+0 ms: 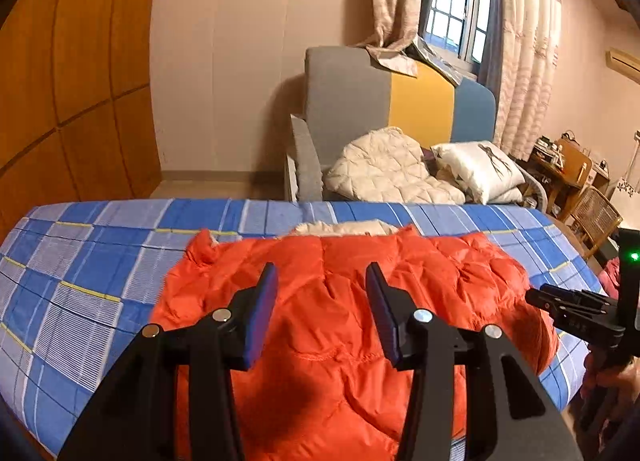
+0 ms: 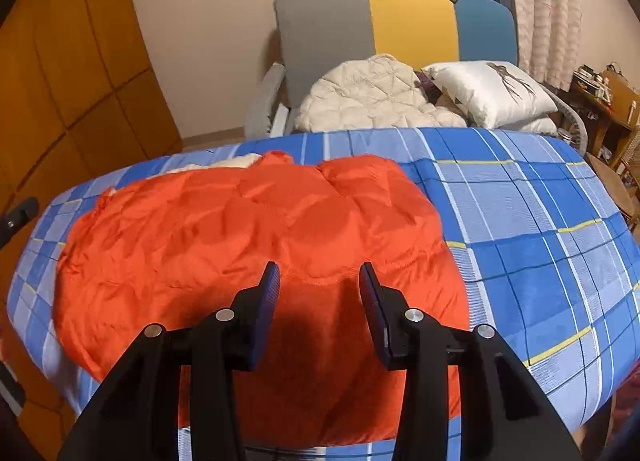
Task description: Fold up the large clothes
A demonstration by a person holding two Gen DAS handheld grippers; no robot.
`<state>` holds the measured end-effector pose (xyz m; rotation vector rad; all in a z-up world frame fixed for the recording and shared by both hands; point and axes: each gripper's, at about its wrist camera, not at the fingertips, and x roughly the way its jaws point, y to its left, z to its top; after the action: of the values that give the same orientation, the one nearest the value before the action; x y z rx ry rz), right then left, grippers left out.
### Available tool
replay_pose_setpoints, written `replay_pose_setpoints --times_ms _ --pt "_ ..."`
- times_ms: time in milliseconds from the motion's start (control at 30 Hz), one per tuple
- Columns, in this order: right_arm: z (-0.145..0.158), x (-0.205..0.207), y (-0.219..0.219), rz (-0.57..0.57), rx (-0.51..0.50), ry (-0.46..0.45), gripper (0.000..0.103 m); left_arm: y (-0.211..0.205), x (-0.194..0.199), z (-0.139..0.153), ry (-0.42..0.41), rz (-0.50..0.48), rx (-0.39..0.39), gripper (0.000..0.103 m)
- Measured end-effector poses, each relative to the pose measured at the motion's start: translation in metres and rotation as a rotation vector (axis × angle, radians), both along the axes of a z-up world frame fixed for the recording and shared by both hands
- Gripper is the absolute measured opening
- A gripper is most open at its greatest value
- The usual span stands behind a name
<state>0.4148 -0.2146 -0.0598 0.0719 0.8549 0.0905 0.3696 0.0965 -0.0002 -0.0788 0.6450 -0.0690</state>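
Orange puffer jacket [image 1: 360, 325] lies spread flat on a blue checked sheet [image 1: 92, 289] that covers the bed, with a cream lining [image 1: 344, 227] peeking out along its far edge. Left gripper [image 1: 322, 277] hangs over the near middle of the jacket, pointing forward and slightly down, its two blue-padded jaws spread wide and holding nothing. Right gripper [image 2: 319, 275] hangs in much the same pose over the jacket's near right part, jaws likewise parted and empty; whether either tool touches the fabric cannot be told. From the left wrist view the right gripper shows at the far right edge, level and pointing left toward the jacket's side, with a green light glowing on its body. Beyond the bed stands an armchair [image 1: 348, 101] in grey, yellow and blue, piled with a cream quilt [image 1: 384, 173] and a white pillow [image 1: 476, 169]. No readable writing or brand appears anywhere.
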Motion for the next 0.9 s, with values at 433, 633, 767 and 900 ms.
replay_pose_setpoints --times_ms 433,633,767,900 --pt "-0.035 0.015 -0.031 -0.08 -0.014 0.061 0.042 -0.018 0.018 -0.037 0.082 -0.027 0.016 0.045" --pt "-0.044 0.023 -0.04 -0.105 -0.024 0.07 0.051 -0.026 0.036 -0.059 0.148 -0.033 0.009 0.045" --pt "-0.051 0.028 -0.048 -0.12 -0.026 0.083 0.051 -0.026 0.049 -0.08 0.213 -0.013 -0.024 0.045" --pt "-0.057 0.031 -0.054 -0.134 -0.025 0.088 0.059 -0.03 0.056 -0.092 0.236 0.009 -0.026 0.045"
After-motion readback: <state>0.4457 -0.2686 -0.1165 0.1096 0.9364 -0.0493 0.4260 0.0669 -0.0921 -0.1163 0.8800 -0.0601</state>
